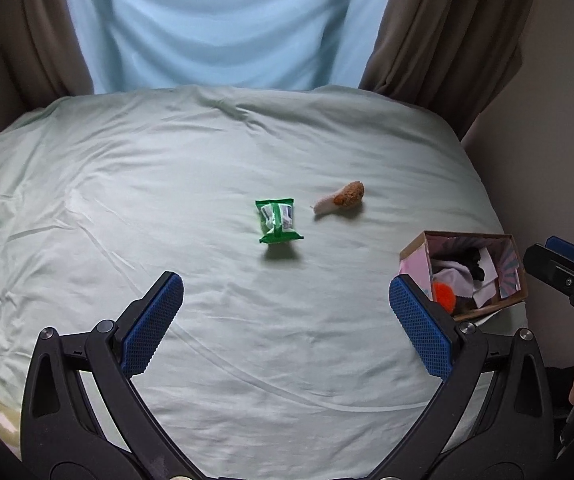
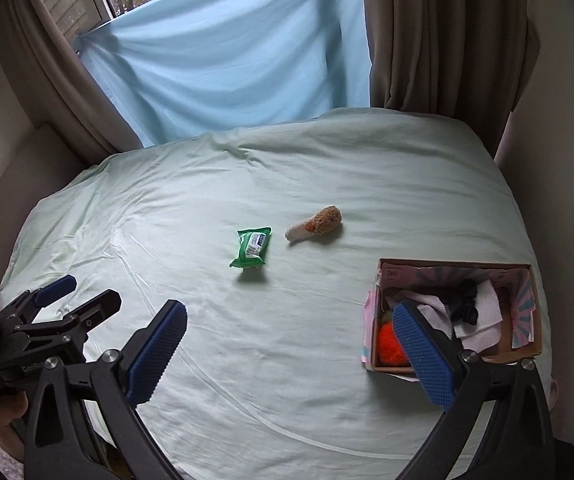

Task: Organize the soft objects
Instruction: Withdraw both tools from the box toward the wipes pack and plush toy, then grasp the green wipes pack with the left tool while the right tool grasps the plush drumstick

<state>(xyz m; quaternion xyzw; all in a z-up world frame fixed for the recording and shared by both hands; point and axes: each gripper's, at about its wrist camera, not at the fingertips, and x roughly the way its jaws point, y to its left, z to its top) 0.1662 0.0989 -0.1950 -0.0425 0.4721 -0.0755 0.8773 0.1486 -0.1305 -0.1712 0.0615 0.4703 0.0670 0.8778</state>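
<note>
A green wipes packet (image 1: 278, 221) (image 2: 251, 247) lies in the middle of the pale green bed sheet (image 1: 167, 184) (image 2: 327, 168). Just right of it rests a brown-and-white plush toy (image 1: 341, 199) (image 2: 315, 223). A cardboard box (image 1: 515, 268) (image 2: 537, 320) at the bed's right edge holds an orange pompom (image 1: 443, 296) (image 2: 390, 346), white cloths and a black item. My left gripper (image 1: 286, 324) is open above the near sheet, nothing between its blue pads. My right gripper (image 2: 290, 354) is open too, its right finger (image 2: 423, 354) in front of the box.
A light blue cloth (image 1: 223, 24) (image 2: 231, 52) hangs over the window behind the bed, with brown curtains (image 1: 447, 28) (image 2: 443, 36) at both sides. Walls close in on the right. In the right wrist view the left gripper (image 2: 75, 296) is at the bed's left edge, held by a hand (image 2: 7, 408).
</note>
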